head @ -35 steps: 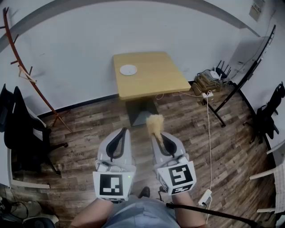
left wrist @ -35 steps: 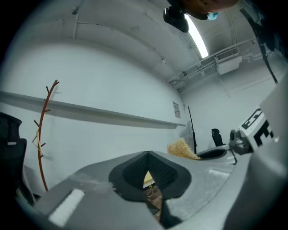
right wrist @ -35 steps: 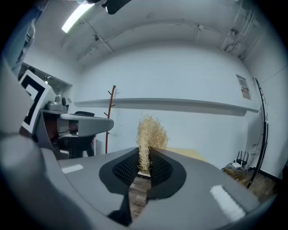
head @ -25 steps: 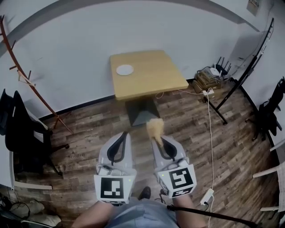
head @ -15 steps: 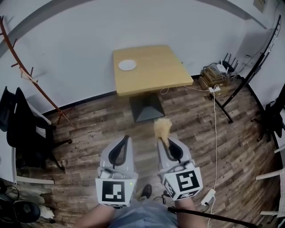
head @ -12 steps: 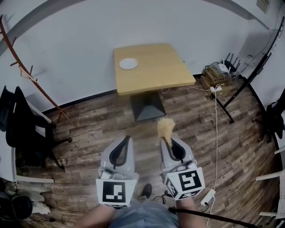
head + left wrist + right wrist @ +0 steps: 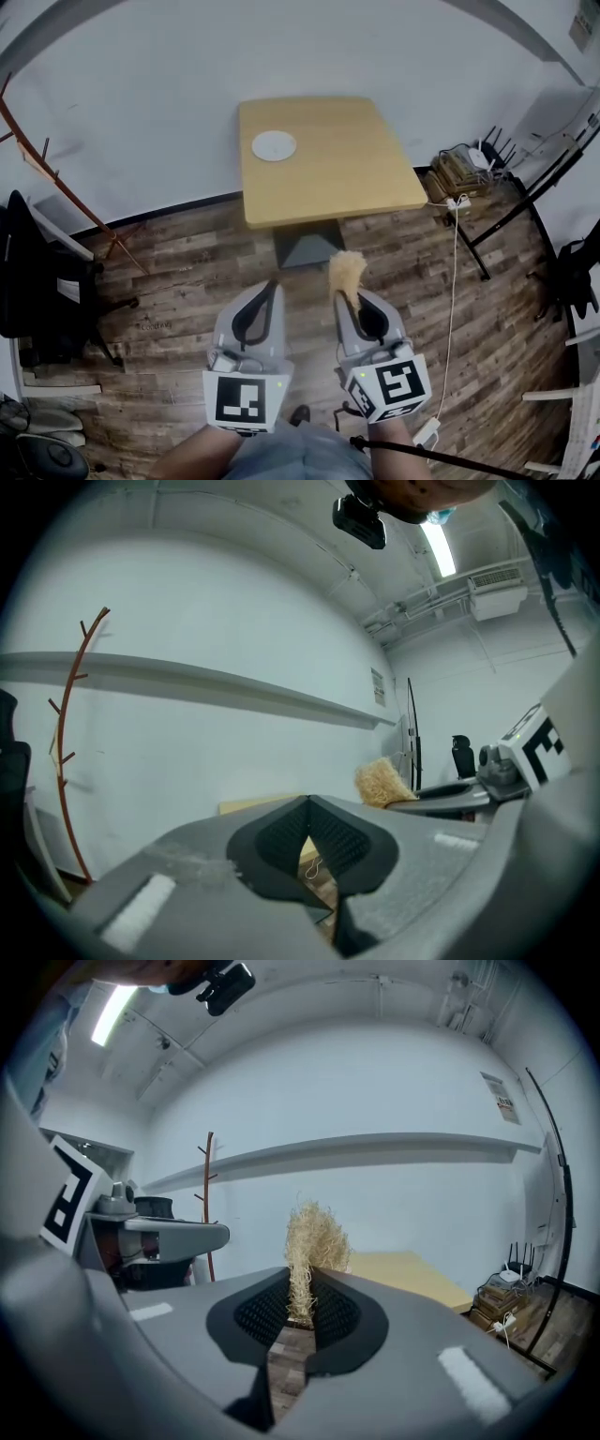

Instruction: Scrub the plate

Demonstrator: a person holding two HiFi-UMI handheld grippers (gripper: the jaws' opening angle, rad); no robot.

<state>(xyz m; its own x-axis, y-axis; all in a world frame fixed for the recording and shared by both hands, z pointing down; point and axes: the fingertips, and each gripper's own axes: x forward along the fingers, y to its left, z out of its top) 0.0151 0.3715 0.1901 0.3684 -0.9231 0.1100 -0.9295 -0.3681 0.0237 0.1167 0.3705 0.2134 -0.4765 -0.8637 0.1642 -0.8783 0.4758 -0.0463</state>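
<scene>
A square, pale wooden tabletop (image 7: pixel 328 169) stands against a white wall (image 7: pixel 141 103) on a dark pedestal base (image 7: pixel 305 247). Its surface is bare except for the white plate (image 7: pixel 274 145), which lies flat near the far left corner, close to the wall.

The person stands back from it on a dark wood-plank floor (image 7: pixel 187 272), holding both tools side by side over the floor, well apart from the plate. The left claw (image 7: pixel 266 287) has its tips pressed together with nothing between them. The right claw (image 7: pixel 350 296) is clamped on the lower part of a straw-coloured fibrous scrubber (image 7: pixel 347 271), whose bushy top sticks out past the tips towards the table.

At the left, a reddish-brown coat rack (image 7: pixel 45 161) leans up along the wall, with a black chair (image 7: pixel 33 281) nearer the person. At the right, a router with aerials sits on a low stack (image 7: pixel 466 167) by the wall. A white cable (image 7: pixel 453 281) runs across the floor from there to a power strip (image 7: pixel 427 432) beside the person.
</scene>
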